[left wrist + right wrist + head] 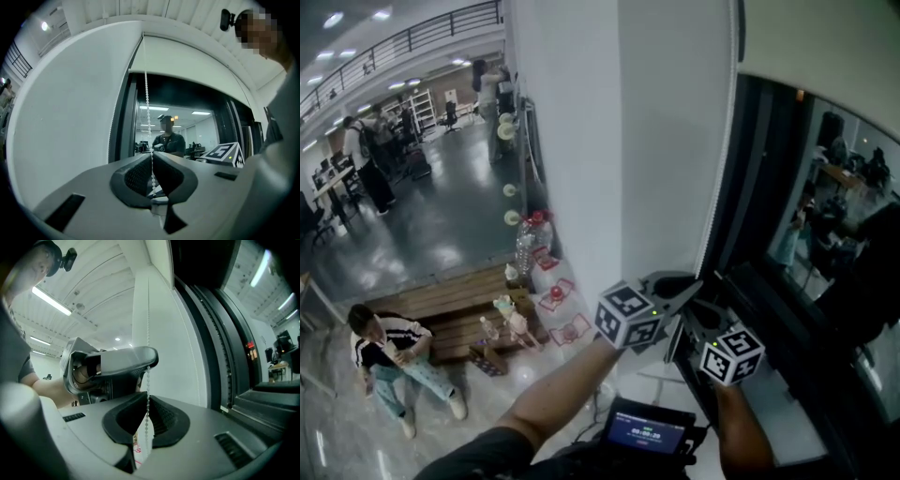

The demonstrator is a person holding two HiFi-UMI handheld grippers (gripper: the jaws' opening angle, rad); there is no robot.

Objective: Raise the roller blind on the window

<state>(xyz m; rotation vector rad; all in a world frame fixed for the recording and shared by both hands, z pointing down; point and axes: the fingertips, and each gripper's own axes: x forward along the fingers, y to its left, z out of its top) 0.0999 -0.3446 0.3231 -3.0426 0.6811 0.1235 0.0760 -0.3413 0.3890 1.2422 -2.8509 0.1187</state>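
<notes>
left gripper (151, 157): jaws clamped tight on thin white bead chain (146, 103)
right gripper (146, 399): pinched shut on same chain, just below left gripper
white fabric roller blind (187, 61): covers top of dark window (825, 216)

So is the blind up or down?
Partly down: the roller blind covers only the top, and bare window glass shows below its hem.

My left claw (152, 157) is matt grey plastic, its pads (136, 176) knurled black; the bead chain (147, 103) between them is glossy white.
</notes>
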